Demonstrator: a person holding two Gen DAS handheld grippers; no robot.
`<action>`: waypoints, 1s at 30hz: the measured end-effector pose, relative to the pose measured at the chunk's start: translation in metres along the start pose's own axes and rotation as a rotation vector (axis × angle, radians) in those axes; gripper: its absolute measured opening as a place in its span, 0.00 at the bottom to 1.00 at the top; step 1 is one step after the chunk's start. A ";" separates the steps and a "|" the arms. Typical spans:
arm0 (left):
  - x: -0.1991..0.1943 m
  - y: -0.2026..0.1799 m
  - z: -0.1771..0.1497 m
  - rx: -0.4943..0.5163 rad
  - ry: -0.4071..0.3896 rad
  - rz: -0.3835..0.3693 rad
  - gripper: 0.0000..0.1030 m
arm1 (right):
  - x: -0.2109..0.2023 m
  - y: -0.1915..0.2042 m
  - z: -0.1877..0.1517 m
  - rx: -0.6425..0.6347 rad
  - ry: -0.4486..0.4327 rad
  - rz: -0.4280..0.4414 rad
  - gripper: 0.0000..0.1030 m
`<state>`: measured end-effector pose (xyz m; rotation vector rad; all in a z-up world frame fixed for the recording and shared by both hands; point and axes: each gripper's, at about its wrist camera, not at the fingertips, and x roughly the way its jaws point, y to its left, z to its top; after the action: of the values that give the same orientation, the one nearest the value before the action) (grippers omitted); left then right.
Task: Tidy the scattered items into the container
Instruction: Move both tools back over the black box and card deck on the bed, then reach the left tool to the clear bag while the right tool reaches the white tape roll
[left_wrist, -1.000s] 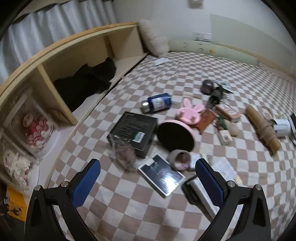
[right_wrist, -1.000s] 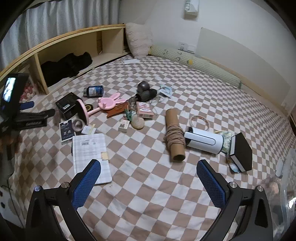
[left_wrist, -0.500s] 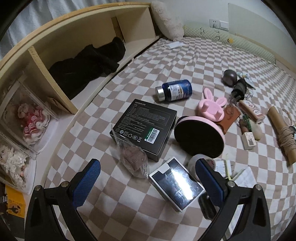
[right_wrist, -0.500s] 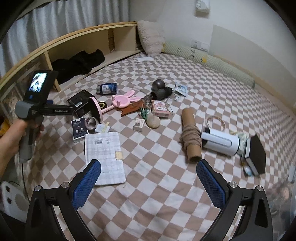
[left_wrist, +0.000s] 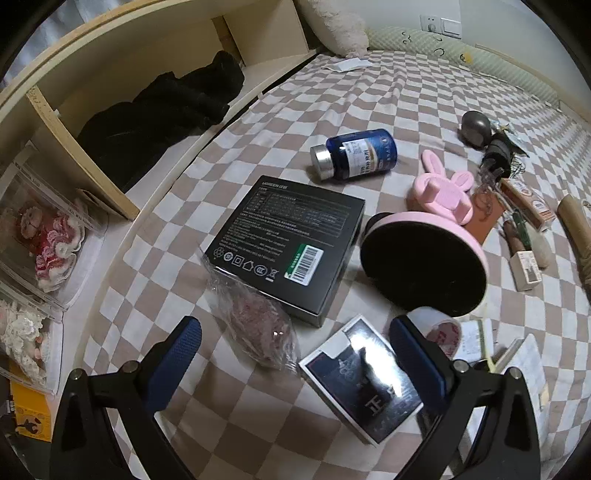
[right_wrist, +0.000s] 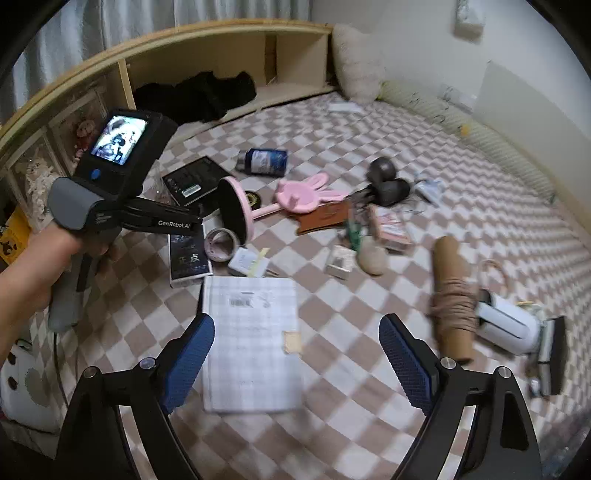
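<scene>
Surface: a checkered bedsheet (left_wrist: 369, 96) is strewn with items.
Left gripper (left_wrist: 295, 341): spread, just narrowing over the crinkly bag (left_wrist: 255, 325).
Right gripper (right_wrist: 297, 341): spread, just narrowing, nothing pinched.
Risk: the thin bag could be missed or torn.

Left tool (left_wrist: 291, 341) and right tool (right_wrist: 295, 345): tilted downward, jaws wide, just been narrowing, nothing between.

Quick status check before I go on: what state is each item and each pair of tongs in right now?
left tongs: open, empty, just closing slightly
right tongs: open, empty, just closing slightly
blue bottle: lying on its side, capped
black box: flat, closed
pink mirror: tipped over
tape roll: lying flat
notebook: closed, flat
</scene>
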<state>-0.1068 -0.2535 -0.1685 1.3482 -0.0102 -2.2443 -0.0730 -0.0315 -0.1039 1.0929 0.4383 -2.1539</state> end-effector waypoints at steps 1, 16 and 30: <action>0.002 0.001 0.000 -0.005 0.002 0.003 0.92 | 0.007 0.004 0.003 -0.001 0.002 0.008 0.86; 0.028 0.023 -0.006 -0.059 0.057 -0.032 0.79 | 0.095 0.015 0.023 0.241 0.086 0.223 0.46; 0.033 0.018 -0.003 -0.071 0.057 -0.079 0.75 | 0.137 0.012 0.044 0.354 0.151 0.245 0.44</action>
<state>-0.1090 -0.2829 -0.1927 1.3969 0.1437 -2.2475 -0.1479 -0.1222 -0.1879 1.4291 -0.0184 -1.9821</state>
